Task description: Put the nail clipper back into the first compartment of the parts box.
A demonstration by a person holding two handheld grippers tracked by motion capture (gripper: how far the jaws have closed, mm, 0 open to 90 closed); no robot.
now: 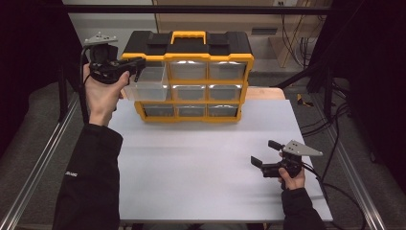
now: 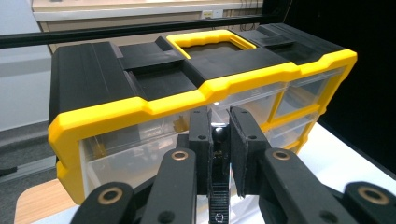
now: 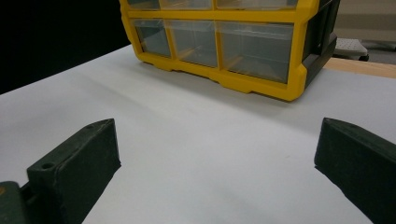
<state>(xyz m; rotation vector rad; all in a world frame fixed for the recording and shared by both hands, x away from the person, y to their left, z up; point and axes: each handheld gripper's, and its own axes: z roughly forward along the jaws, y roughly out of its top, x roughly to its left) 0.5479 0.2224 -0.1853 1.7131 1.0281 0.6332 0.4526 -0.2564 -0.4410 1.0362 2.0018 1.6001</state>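
A yellow-and-black drawer organizer stands at the far middle of the white table, with three rows of clear drawers. Its top-left clear drawer is drawn out toward the person. My left gripper is raised at that drawer's front rim, held from the left. In the left gripper view the jaws stand almost together over the drawer, pinching its thin front edge. My right gripper rests low near the table's right front, open, with nothing between its jaws, facing the organizer.
A metal rail runs along the table's left side, and a black frame bar crosses behind the organizer. Cables trail off the right edge. Bare wood tabletop shows behind the white sheet.
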